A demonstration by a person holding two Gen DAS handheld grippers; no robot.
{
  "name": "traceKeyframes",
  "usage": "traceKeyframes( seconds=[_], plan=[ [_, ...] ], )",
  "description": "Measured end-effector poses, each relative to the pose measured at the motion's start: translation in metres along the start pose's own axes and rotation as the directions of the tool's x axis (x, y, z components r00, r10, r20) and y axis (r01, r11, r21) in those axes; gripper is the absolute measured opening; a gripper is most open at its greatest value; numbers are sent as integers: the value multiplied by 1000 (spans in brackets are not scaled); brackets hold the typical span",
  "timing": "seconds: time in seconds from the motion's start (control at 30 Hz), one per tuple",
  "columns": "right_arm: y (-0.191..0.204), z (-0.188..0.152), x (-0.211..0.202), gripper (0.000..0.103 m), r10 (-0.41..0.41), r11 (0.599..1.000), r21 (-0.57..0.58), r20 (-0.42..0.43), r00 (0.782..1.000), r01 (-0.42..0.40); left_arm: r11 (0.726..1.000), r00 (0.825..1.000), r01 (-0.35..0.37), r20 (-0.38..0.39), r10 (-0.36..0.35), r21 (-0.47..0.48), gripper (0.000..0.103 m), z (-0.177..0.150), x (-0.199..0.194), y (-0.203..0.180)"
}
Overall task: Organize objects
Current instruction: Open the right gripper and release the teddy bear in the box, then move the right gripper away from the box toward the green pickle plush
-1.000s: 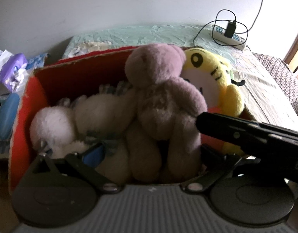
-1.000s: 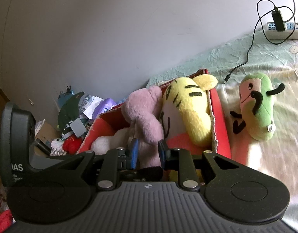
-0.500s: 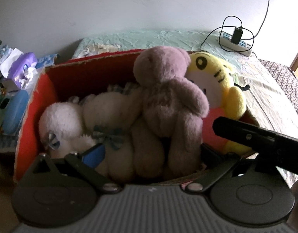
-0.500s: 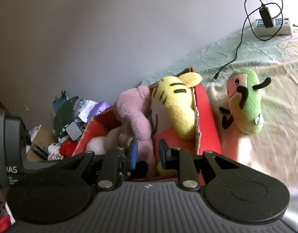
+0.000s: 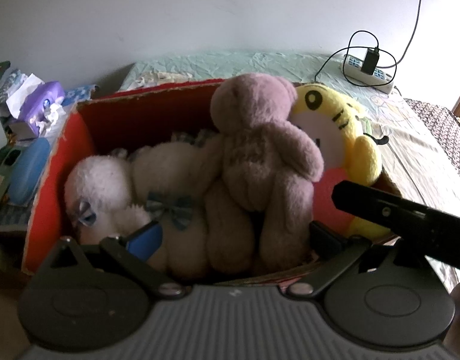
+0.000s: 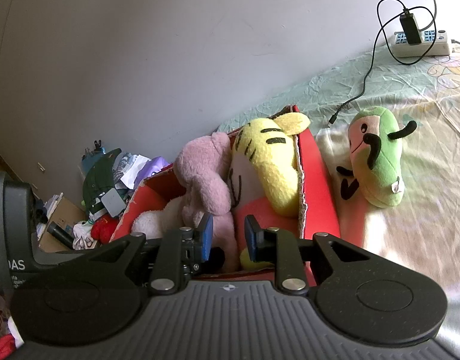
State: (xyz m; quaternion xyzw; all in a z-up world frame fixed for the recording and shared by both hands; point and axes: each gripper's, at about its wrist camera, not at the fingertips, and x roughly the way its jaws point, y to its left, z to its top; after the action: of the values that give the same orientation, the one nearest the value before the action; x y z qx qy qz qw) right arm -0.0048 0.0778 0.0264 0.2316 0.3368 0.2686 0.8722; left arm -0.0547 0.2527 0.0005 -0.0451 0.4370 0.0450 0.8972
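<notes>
Packed into the red box (image 5: pixel 64 162) on the bed (image 6: pixel 410 96): pink bear (image 5: pixel 260 147) upright in the middle, yellow tiger (image 5: pixel 344 129) against its right, white plush (image 5: pixel 109 183) lying at the left. Outside, just beside the box wall, a green plush (image 6: pixel 377 162) on the sheet. Compared with a second ago: pulled back and raised a little, box lower and smaller in both views. Right gripper (image 6: pixel 226 240) now with jaws spread wider, holding nothing; left gripper (image 5: pixel 230 237) spread wide around the bear's legs, not pinching. Beyond: power strip (image 6: pixel 422 42) with charger by the grey wall (image 6: pixel 139 45); clutter pile (image 6: pixel 109 189) on the floor left of the box.
</notes>
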Motion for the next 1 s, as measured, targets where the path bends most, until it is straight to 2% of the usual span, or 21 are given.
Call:
traceKeyframes(
  seconds=[1.0],
  plan=[
    [1,0,0,24,-11,1000,1,17,1000,11,1000,1000,9,18,-8,-21,102,-5,-3,-2]
  ],
)
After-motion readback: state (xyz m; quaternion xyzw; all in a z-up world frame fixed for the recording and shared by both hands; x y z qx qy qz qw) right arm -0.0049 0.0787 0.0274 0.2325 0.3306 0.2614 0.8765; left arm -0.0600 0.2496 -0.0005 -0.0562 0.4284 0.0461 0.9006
